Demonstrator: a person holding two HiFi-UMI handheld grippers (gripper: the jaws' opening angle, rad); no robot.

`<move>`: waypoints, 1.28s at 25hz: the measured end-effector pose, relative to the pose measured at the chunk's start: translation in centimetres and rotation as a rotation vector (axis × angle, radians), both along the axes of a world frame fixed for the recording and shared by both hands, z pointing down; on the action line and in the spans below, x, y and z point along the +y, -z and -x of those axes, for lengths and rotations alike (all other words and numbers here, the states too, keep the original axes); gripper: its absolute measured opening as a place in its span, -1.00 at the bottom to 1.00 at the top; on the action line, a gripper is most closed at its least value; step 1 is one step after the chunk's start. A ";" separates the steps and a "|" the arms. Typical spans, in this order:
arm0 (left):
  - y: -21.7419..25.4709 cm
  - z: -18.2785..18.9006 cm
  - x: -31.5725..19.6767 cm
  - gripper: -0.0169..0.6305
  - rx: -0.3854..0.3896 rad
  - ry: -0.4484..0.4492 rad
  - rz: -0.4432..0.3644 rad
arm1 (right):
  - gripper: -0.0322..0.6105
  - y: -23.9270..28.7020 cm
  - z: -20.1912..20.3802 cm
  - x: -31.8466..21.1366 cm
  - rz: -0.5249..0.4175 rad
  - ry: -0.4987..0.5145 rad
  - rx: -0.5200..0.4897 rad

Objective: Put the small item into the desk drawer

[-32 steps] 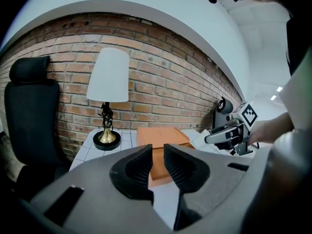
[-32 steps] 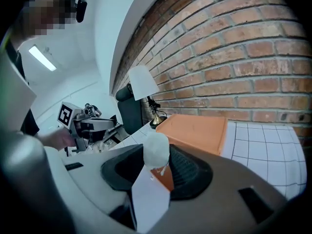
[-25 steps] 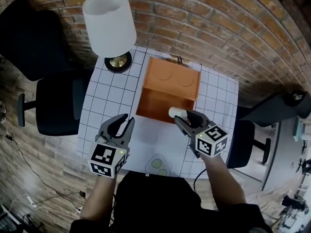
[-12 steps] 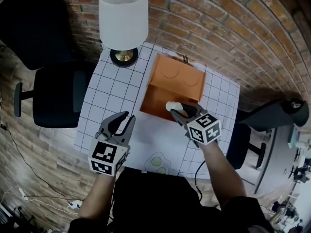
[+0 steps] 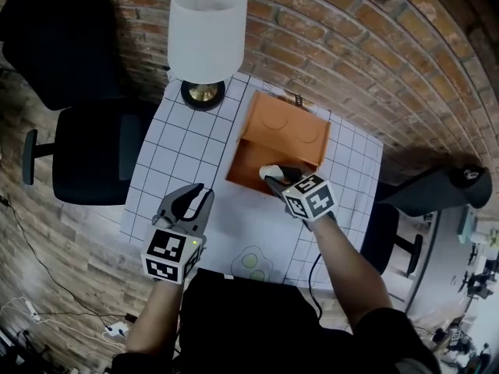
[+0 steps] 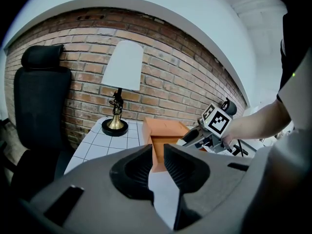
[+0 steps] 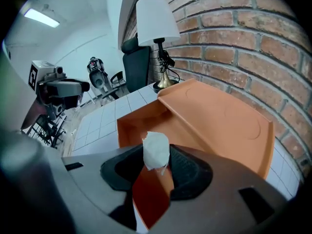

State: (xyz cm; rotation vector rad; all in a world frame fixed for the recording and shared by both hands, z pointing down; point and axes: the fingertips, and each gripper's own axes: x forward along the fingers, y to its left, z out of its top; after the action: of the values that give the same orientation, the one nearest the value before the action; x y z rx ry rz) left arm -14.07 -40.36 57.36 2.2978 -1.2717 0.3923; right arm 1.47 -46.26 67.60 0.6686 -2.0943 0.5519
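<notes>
An orange desk drawer box (image 5: 287, 131) stands on the gridded white table (image 5: 175, 150), and its drawer (image 5: 248, 168) is pulled out toward me. My right gripper (image 5: 273, 177) is shut on a small white item (image 5: 267, 169) and holds it over the open drawer. In the right gripper view the white item (image 7: 156, 149) sits pinched between the black pads, with the drawer's inside (image 7: 141, 126) just beyond my right gripper (image 7: 157, 165). My left gripper (image 5: 192, 198) hovers open and empty over the table's near left. In its own view my left gripper (image 6: 157, 152) points at the box (image 6: 163, 130).
A lamp with a white shade (image 5: 207, 28) and a brass base (image 5: 203, 94) stands at the table's far left corner. Black chairs (image 5: 86, 158) flank the table, and a brick wall (image 5: 366, 61) runs behind it. A pale patch with two green rounds (image 5: 254, 261) lies at the near edge.
My right gripper has moved away from me and leftward with the white item, ending over the open drawer. The left gripper has held its place.
</notes>
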 end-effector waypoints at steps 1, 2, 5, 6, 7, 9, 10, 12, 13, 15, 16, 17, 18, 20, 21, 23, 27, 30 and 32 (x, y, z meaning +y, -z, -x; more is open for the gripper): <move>0.0 0.2 0.1 -0.71 -0.003 0.002 0.000 | -0.41 -0.4 0.0 0.0 0.006 0.003 0.015; 0.0 0.4 0.1 -0.71 -0.006 0.004 0.000 | -0.41 -0.7 0.0 0.1 0.011 0.007 0.031; 0.5 0.7 0.0 -0.71 -0.002 0.018 -0.008 | -0.39 -1.0 -0.1 0.2 0.005 0.022 0.076; 0.8 0.8 0.0 -0.71 0.003 0.025 -0.012 | -0.37 -0.9 0.0 0.2 0.000 0.026 0.085; 1.1 0.8 0.1 -0.71 0.008 0.030 -0.016 | -0.35 -0.6 0.2 0.3 -0.004 0.027 0.085; 1.8 0.6 0.4 -0.71 0.016 0.033 -0.027 | -0.31 0.3 0.4 0.5 -0.012 0.019 0.066; 2.1 0.5 0.6 -0.71 0.017 0.030 -0.033 | -0.31 0.9 0.5 0.7 -0.022 0.013 0.054; 2.6 0.2 1.0 -0.71 0.016 0.016 -0.044 | -0.30 2.1 0.4 1.0 -0.061 0.001 0.040; 2.9 0.1 1.2 -0.71 0.015 0.007 -0.048 | -0.30 2.7 0.2 1.1 -0.087 -0.009 0.036; 3.6 -0.1 1.6 -0.71 0.011 -0.009 -0.057 | -0.30 4.0 -0.5 1.4 -0.136 -0.050 0.015; 3.9 -0.2 1.9 -0.71 0.010 -0.016 -0.061 | -0.30 4.7 -0.9 1.7 -0.158 -0.080 -0.002; 4.3 -0.2 2.1 -0.71 0.009 -0.023 -0.067 | -0.31 5.5 -1.4 2.1 -0.183 -0.110 -0.020; 4.6 -0.2 2.4 -0.71 0.008 -0.031 -0.074 | -0.33 6.2 -1.8 2.6 -0.210 -0.136 -0.038; 5.4 -0.3 3.0 -0.71 0.006 -0.050 -0.084 | -0.47 7.8 -2.8 3.8 -0.258 -0.175 -0.069; 5.7 -0.4 3.3 -0.71 0.004 -0.060 -0.090 | -0.51 8.5 -3.2 4.5 -0.276 -0.193 -0.081; 6.3 -0.6 4.1 -0.71 0.004 -0.078 -0.104 | -0.56 9.8 -4.3 5.9 -0.305 -0.235 -0.104; 7.2 -0.6 5.6 -0.71 0.007 -0.106 -0.120 | -0.71 12.1 -6.1 8.9 -0.355 -0.316 -0.148; 8.2 -0.9 6.3 -0.71 -0.009 -0.145 -0.140 | -0.80 13.7 -7.2 10.9 -0.378 -0.358 -0.175; 9.0 -1.1 6.5 -0.71 -0.013 -0.162 -0.157 | -0.84 14.5 -7.9 11.9 -0.384 -0.384 -0.196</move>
State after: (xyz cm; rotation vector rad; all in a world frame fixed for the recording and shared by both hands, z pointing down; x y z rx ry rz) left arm -12.99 -33.87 48.38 2.5448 -1.1632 0.3740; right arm 9.32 -34.41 53.07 1.3009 -2.2918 0.4365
